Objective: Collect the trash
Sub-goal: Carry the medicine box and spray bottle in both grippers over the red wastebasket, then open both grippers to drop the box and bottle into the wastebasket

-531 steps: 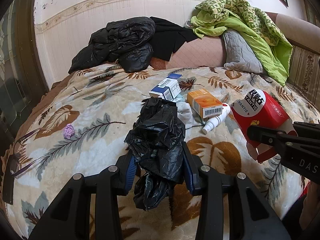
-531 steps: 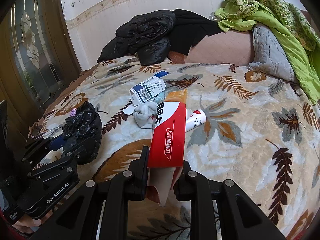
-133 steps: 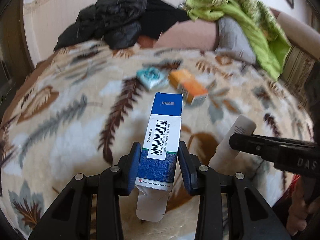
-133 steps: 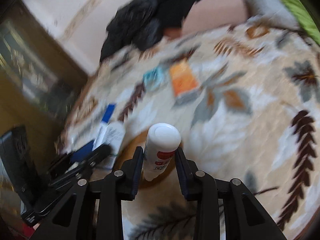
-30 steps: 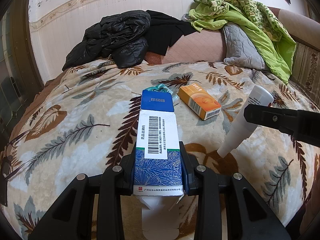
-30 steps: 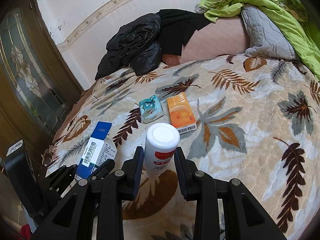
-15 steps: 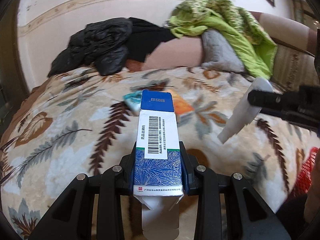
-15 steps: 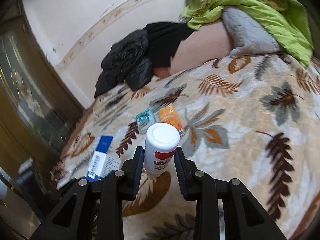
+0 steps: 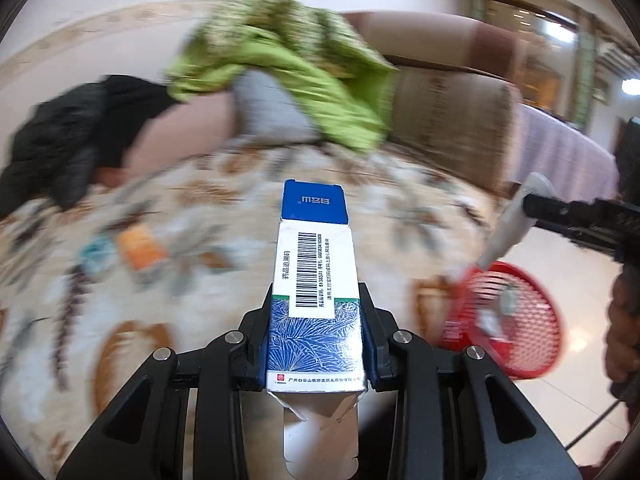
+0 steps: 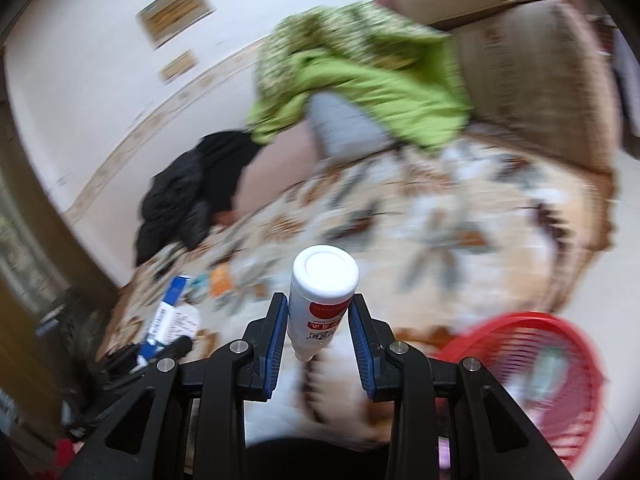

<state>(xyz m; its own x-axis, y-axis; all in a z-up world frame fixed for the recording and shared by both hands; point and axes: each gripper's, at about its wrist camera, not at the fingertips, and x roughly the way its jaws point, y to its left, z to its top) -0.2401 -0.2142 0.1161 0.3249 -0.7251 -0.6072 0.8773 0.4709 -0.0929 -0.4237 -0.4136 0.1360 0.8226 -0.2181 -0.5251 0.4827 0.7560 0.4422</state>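
Note:
My left gripper [image 9: 316, 328] is shut on a blue and white medicine box [image 9: 314, 280] with a barcode, held above the bed. My right gripper [image 10: 320, 328] is shut on a white bottle [image 10: 322, 292] with a red label. In the left wrist view the bottle [image 9: 508, 228] hangs over the near rim of a red mesh trash basket [image 9: 520, 320] on the floor to the right. The basket also shows in the right wrist view [image 10: 532, 376], low right, with some items inside. An orange box [image 9: 140, 250] and a teal packet [image 9: 96, 250] lie on the bed at left.
The bed has a leaf-patterned blanket [image 9: 180, 280]. A green quilt [image 9: 288, 76], a grey pillow [image 9: 272, 112] and black jackets [image 9: 60, 140] pile at the far side. A brown sofa arm [image 9: 448, 120] stands behind. Pale tiled floor [image 9: 568, 264] lies to the right.
Both grippers have swung to the right, away from the bed's middle, with their items still held. The red basket has come into view on the floor.

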